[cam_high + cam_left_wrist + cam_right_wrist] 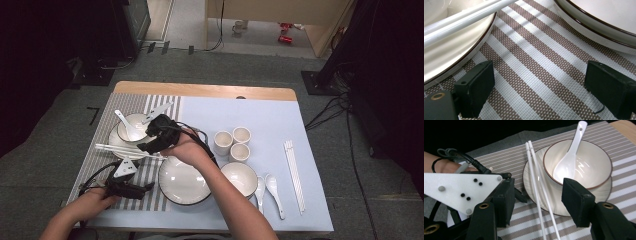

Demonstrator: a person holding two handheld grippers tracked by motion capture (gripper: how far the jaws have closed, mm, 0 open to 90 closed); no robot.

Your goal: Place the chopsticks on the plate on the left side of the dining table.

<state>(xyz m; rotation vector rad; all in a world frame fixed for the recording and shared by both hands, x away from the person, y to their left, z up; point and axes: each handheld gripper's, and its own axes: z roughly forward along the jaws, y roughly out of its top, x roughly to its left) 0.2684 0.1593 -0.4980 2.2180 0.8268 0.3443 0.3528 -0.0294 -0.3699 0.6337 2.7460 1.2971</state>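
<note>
- Nearest the camera, the left tongs rest low on the brown-and-white striped woven placemat, jaws apart and empty, between two plates.
- Right tongs hang over the pair of slim white plastic chopsticks, jaws apart with nothing pressed between them; the pair lies across the rim of the white dark-rimmed saucer.
- That saucer carries the white dark-rimmed ceramic bowl with the white ceramic spoon inside.
- I'd lift away straight and slowly, so neither jaw nudges the sticks; they look ready to roll.
- Spare dishes wait on the pale blue counter.
</note>
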